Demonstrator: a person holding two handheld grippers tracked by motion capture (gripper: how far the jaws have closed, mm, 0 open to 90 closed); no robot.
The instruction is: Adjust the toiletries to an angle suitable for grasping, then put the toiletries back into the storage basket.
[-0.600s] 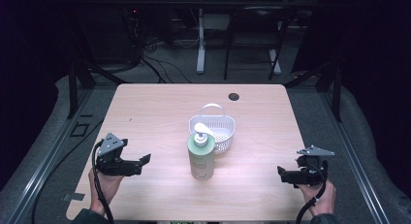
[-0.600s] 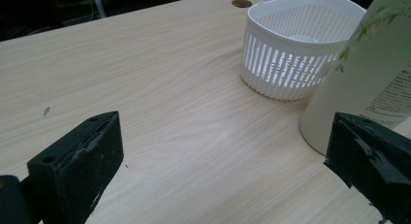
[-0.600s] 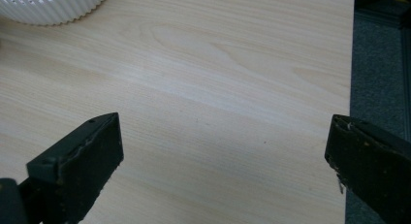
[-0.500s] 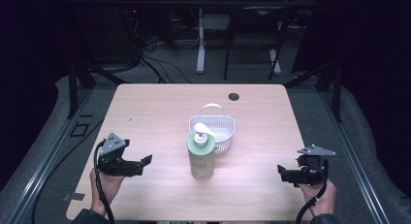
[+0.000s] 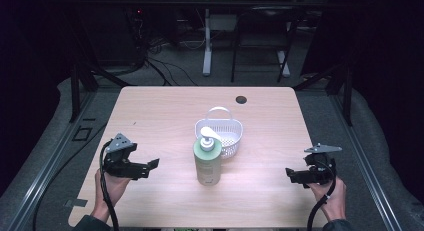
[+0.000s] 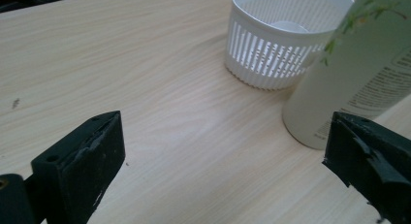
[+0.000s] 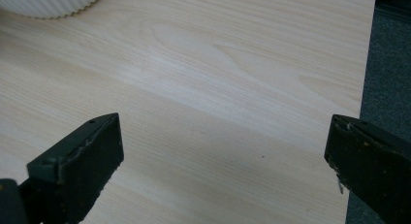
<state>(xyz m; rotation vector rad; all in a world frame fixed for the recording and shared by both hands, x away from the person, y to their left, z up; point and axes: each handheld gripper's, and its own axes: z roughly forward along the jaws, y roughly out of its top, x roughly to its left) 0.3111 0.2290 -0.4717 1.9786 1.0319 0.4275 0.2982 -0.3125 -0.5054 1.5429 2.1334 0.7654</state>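
Dark floor with cables surrounds a pale wooden table (image 5: 165, 111), and everything on it can be placed from the green pump bottle (image 5: 207, 163) that stands upright near the table's middle. Just behind the bottle, on its far side and slightly toward the person's right, sits a white slotted basket (image 5: 222, 133) with its handle raised; from the left gripper view the two stand close together, though whether they touch cannot be told. A small black round mark (image 5: 241, 99) lies well beyond the basket, near the table's far edge.

To the bottle's left, well apart from it, the left gripper (image 5: 150, 166) is held low over the table, its jaws spread wide and gripping nothing, pointing toward the bottle. On the bottle's other side, farther off and near the table's right edge, the right gripper (image 5: 291, 175) is likewise released, jaws wide with bare wood between them.
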